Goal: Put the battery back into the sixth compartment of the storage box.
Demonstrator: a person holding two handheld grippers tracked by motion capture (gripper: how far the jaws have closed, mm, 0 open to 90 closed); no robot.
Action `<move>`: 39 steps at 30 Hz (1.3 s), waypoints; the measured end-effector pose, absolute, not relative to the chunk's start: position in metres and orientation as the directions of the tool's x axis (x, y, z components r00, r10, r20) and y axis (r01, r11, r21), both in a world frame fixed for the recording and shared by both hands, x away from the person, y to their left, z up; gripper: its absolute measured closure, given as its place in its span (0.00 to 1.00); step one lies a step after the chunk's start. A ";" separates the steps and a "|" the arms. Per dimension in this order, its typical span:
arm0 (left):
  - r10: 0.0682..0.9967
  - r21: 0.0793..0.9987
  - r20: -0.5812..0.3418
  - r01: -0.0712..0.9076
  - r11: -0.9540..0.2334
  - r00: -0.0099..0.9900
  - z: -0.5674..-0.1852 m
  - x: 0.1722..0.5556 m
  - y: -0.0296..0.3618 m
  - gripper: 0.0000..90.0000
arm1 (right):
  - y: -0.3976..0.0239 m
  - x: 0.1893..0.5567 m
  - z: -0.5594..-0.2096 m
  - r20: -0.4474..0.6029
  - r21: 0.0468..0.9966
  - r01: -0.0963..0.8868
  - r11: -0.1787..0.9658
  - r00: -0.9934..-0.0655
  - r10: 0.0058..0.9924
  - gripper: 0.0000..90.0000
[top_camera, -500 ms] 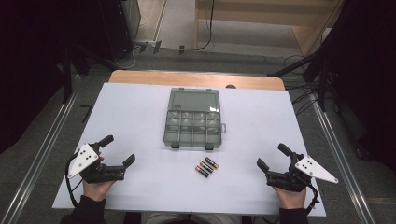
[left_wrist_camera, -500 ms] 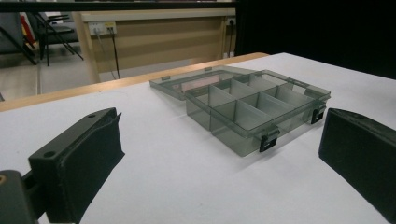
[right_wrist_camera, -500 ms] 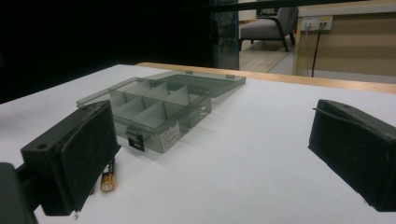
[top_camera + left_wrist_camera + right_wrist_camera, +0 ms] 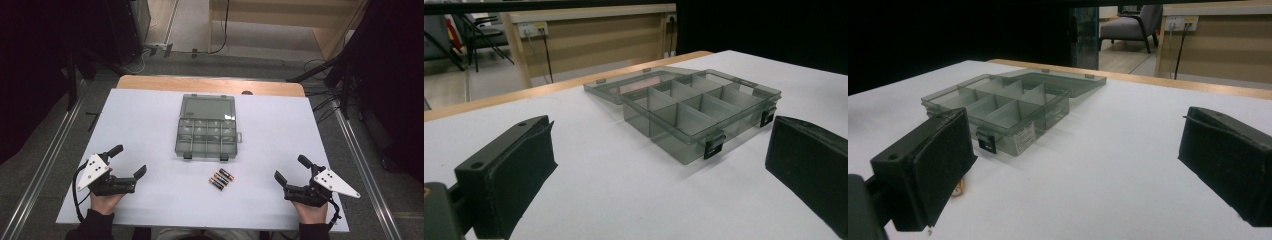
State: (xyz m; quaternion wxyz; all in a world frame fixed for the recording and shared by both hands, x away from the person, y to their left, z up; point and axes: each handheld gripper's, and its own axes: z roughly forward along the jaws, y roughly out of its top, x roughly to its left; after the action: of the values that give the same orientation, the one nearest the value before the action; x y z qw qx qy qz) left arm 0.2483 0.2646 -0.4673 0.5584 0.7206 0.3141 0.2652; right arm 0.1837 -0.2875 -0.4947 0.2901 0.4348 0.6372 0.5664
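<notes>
**Desk:** What is seen nearest the camera?

**Caption writer:** Two hand-held grippers are rested at the near edge of the white table (image 4: 150, 120), one at each corner, each gripped from below by a hand. The left gripper (image 4: 131, 161) is seen with its jaws spread wide apart and nothing between them; a grey three-cornered plate is carried on top. The right gripper (image 4: 291, 169) is likewise held with its jaws wide apart and empty, well clear of everything on the table.

**Desk:** And between them?

**Caption writer:** Three batteries (image 4: 220, 179) are laid side by side on the bare table, roughly midway between the two grippers and just in front of the box. They are touched by neither tool. In the right gripper view a small part of one is glimpsed behind the left-hand jaw.

**Desk:** Farther back?

**Caption writer:** A clear grey compartment box (image 4: 206, 138) is placed at the table's centre, its lid (image 4: 208, 106) folded open and laid flat on the far side. The compartments are seen empty, divided into two rows, and two dark latches are set on the near wall. Beyond the white surface a strip of wooden table edge (image 4: 210, 85) is shown, then the floor and cables.
</notes>
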 end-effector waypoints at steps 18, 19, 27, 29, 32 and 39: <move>0.754 0.971 0.037 0.155 -0.182 0.655 -0.468 0.247 0.264 0.00 | -0.285 0.187 -0.498 0.113 0.965 0.264 0.012 -0.454 0.884 0.02; 0.756 0.971 0.034 0.156 -0.179 0.654 -0.468 0.247 0.264 0.00 | -0.283 0.187 -0.498 0.114 0.961 0.275 0.016 -0.452 0.885 0.02; 0.760 0.975 0.043 0.140 -0.175 0.648 -0.468 0.245 0.265 0.00 | -0.274 0.195 -0.496 0.164 0.938 0.346 -0.001 -0.442 0.882 0.02; 0.760 0.974 0.045 0.142 -0.179 0.648 -0.469 0.245 0.265 0.00 | -0.273 0.196 -0.495 0.165 0.935 0.354 0.001 -0.438 0.884 0.02; 0.761 0.972 0.047 0.145 -0.183 0.648 -0.469 0.245 0.265 0.00 | -0.271 0.197 -0.494 0.154 0.930 0.367 0.022 -0.442 0.884 0.02; 0.774 0.976 0.042 0.140 -0.167 0.632 -0.469 0.244 0.266 0.00 | -0.268 0.198 -0.489 0.138 0.915 0.398 0.070 -0.470 0.872 0.02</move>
State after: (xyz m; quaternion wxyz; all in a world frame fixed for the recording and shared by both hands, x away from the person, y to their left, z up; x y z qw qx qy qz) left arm 0.2440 0.2665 -0.4688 0.5592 0.7093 0.3222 0.2833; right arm 0.1975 -0.2683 -0.4893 0.2345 0.4583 0.6929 0.5048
